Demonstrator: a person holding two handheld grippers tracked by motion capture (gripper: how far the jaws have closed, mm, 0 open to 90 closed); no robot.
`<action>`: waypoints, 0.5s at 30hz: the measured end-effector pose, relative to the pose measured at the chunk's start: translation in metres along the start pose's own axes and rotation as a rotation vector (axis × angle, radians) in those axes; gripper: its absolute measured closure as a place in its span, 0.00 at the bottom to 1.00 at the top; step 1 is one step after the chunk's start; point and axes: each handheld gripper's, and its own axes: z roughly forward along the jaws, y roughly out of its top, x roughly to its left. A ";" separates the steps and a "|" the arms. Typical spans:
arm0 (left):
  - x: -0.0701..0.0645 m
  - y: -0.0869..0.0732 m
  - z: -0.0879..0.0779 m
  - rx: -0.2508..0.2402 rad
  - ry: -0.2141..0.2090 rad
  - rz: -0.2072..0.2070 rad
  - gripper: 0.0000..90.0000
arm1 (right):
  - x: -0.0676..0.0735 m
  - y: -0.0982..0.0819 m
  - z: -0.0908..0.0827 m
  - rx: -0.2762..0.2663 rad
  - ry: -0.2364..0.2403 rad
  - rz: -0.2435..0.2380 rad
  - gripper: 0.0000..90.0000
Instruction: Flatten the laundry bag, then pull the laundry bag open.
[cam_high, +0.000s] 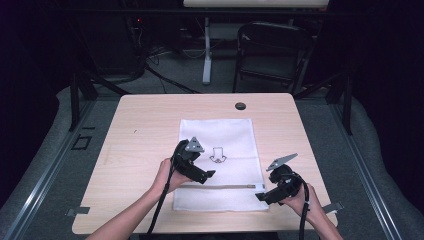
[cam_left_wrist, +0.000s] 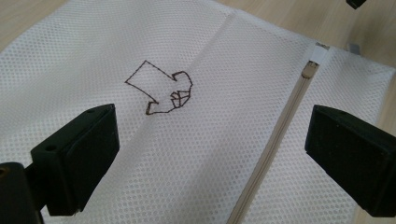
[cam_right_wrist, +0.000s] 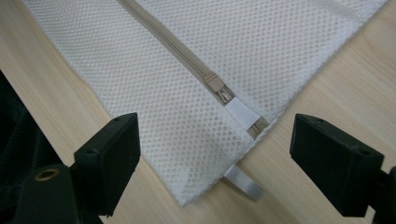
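On the table (cam_high: 140, 125), near my edge, a white mesh bag (cam_high: 225, 135) lies flat, zipper (cam_high: 220, 186) running across its near end. Looks like a zip laundry pouch with a small stitched logo (cam_high: 218, 155) mid-panel.

Left gripper (cam_high: 210, 175) hovers over the bag middle, jaws wide, nothing between them but mesh below. Right gripper (cam_high: 260, 196) sits at the bag's near right corner, jaws also wide, empty. In the right gripper view the zipper slider (cam_right_wrist: 223, 93) is parked at the end by a white tab (cam_right_wrist: 242, 113), so the zip reads closed. A grey loop (cam_right_wrist: 243, 183) pokes out under the corner.

Handling, my guess: bag is light, soft, floppy, will bunch and slide on the wood if pulled with 1 claw. Mesh is thin, hard to pinch flat off the table. Best holds: the slider pull for the right claw, and the fabric beside the zipper for the left to pin it down.

Contents: bag lies flat with no bulge, seems empty; can't see inside for sure.
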 end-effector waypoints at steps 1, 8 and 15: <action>0.000 0.000 0.001 0.003 -0.004 0.001 0.04 | -0.001 0.000 0.000 0.005 0.007 -0.001 0.18; -0.003 -0.001 0.004 0.001 -0.010 -0.003 0.04 | -0.001 0.000 0.000 0.012 -0.003 -0.001 0.23; -0.012 0.000 0.012 0.007 -0.020 0.022 0.04 | -0.003 -0.001 0.002 0.007 -0.011 0.006 0.52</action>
